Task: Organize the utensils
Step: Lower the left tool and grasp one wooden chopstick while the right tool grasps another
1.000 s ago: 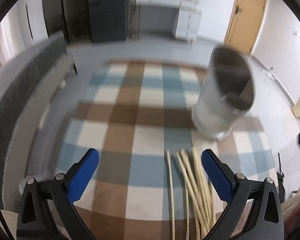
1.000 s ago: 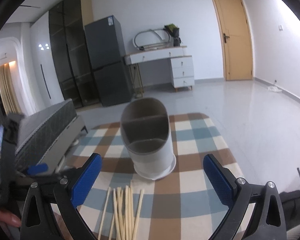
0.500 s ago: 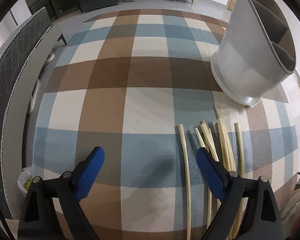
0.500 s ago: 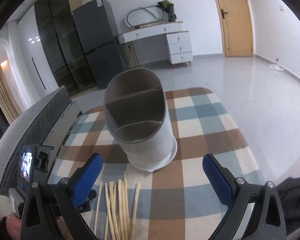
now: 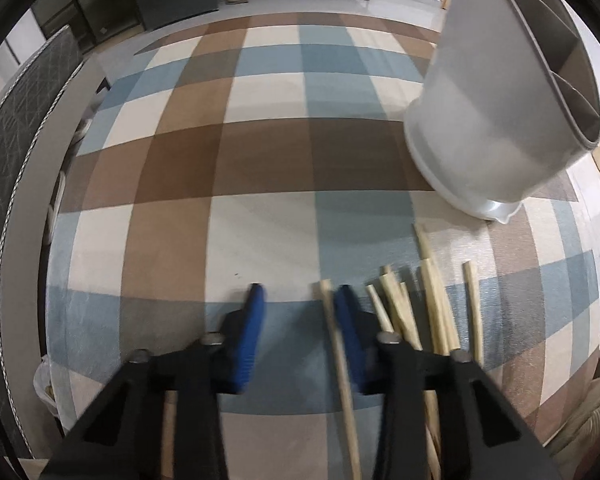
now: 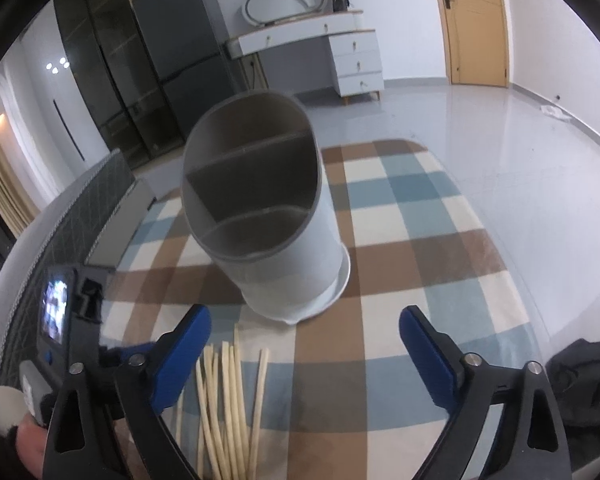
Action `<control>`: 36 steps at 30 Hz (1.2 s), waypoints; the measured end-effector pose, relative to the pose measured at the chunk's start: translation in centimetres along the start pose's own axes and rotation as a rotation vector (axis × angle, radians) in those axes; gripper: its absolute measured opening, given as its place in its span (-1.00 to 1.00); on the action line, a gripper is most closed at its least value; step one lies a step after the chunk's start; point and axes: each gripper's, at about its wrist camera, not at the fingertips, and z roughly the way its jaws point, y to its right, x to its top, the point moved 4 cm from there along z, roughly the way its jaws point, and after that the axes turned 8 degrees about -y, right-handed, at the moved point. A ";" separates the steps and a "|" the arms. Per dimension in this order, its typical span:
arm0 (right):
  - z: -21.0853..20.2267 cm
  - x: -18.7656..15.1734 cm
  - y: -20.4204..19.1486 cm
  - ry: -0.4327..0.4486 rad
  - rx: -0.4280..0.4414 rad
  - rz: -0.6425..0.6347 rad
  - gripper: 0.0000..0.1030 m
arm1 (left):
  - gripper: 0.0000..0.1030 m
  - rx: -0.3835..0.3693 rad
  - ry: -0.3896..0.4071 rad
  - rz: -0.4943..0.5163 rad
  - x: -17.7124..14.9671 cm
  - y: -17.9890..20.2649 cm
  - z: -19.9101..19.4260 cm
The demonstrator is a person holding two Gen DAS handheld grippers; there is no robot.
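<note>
Several pale wooden chopsticks (image 5: 428, 300) lie side by side on a checked cloth (image 5: 260, 160); they also show in the right wrist view (image 6: 228, 392). A grey divided utensil holder (image 5: 496, 92) stands just beyond them, also in the right wrist view (image 6: 268, 216). My left gripper (image 5: 300, 300) is low over the cloth with its jaws partly closed around the leftmost chopstick (image 5: 336, 344), which lies against the right finger (image 5: 348, 312); a gap remains on the left. My right gripper (image 6: 304, 328) is wide open and empty, above the chopsticks and facing the holder.
A dark padded bench (image 5: 16, 128) runs along the cloth's left edge. A black fridge (image 6: 176, 52), a white dresser (image 6: 332, 52) and a wooden door (image 6: 472, 20) stand at the far wall. The left gripper's body (image 6: 64, 320) shows at the right wrist view's left.
My left gripper has dropped to the cloth and its jaws have narrowed from wide open around the leftmost chopstick. My right gripper has moved closer to the holder and stays open.
</note>
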 end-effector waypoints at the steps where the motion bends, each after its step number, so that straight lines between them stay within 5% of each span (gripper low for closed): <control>1: 0.4 -0.2 -0.1 -0.020 -0.002 -0.003 0.73 | -0.87 -0.002 -0.003 0.005 0.1 0.1 0.0; 5: 2.2 -1.0 -0.5 -0.094 -0.011 -0.032 0.60 | -0.97 -0.061 -0.015 -0.025 0.4 -0.4 -0.1; 12: 6.0 -2.8 -2.4 -0.259 -0.005 -0.119 0.01 | -0.99 -0.161 0.066 -0.061 1.1 -1.6 -3.0; 22: 8.8 -3.1 -4.2 -0.327 -0.085 -0.189 -0.40 | -0.99 -0.269 0.163 -0.149 1.9 -4.4 -6.7; 26: 9.0 -3.4 -4.8 -0.314 -0.136 -0.232 -0.46 | -0.99 -0.309 0.213 -0.195 2.1 -5.4 -8.5; 29: 8.9 -3.3 -5.1 -0.311 -0.145 -0.252 -0.87 | -0.99 -0.324 0.264 -0.221 2.0 -6.1 -9.8; 36: 6.3 -2.7 -4.3 -0.229 -0.078 -0.180 -0.90 | -0.99 -0.313 0.336 -0.216 1.4 -6.1 -11.7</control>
